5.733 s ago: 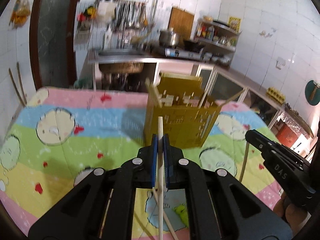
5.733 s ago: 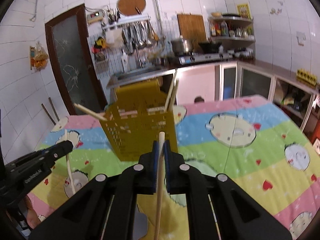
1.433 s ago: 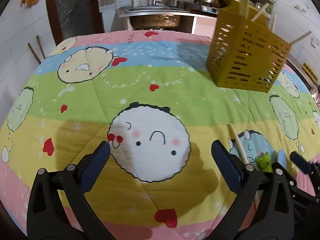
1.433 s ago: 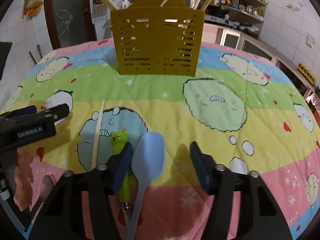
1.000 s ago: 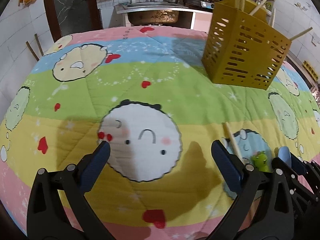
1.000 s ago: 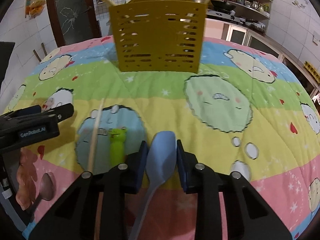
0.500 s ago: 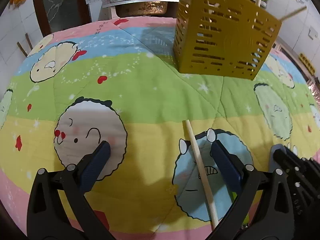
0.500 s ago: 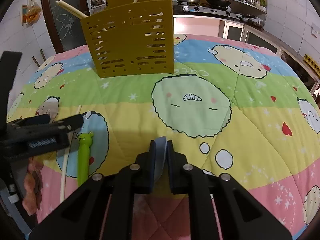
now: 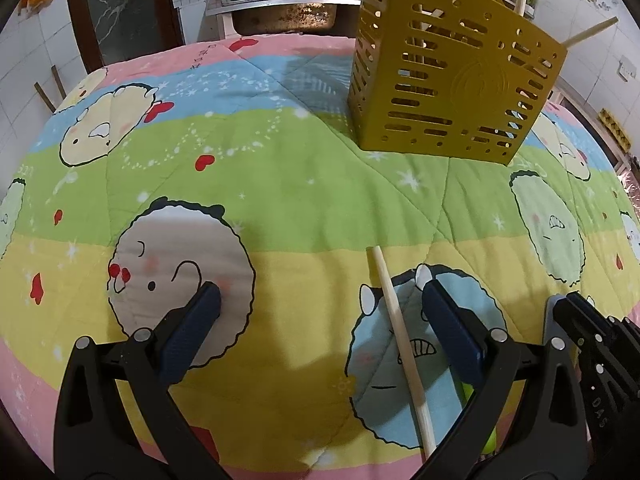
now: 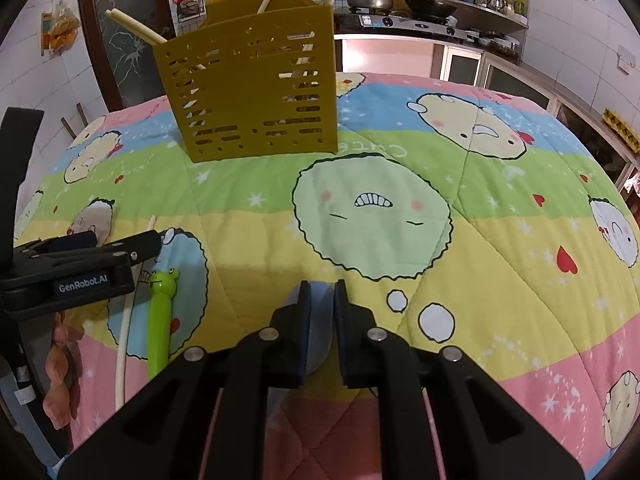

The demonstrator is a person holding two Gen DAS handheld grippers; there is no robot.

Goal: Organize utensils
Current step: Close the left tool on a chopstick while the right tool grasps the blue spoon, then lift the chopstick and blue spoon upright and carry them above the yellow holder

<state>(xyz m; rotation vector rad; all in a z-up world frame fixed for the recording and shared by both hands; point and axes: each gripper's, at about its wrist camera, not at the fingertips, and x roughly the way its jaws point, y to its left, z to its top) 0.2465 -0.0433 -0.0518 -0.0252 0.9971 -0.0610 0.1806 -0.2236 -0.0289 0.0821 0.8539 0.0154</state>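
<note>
Chopstick first, in the left wrist view: it lies flat on the cartoon-print quilt that covers the desk, its long axis running away from the camera and leaning slightly left at the far end, so it is roughly in line with the left gripper rather than across it. The fingers of that gripper are spread wide and hold nothing; the chopstick sits inside the gap but hard against the right-hand finger, so a small shift to the right would probably be needed to centre it before closing. Well beyond stands the yellow slotted holder, upright, with several chopsticks already leaning out of its top. The right wrist view shows the right gripper with its fingers pressed onto the bowl of a pale blue spoon, which they pinch just above the quilt; the spoon's handle runs back under the gripper and is mostly hidden. The holder lies ahead and to the left. At the left edge the other gripper hangs over the chopstick, and a green frog-headed utensil lies just beside it, parallel, nearer to the left gripper than to the right.
</note>
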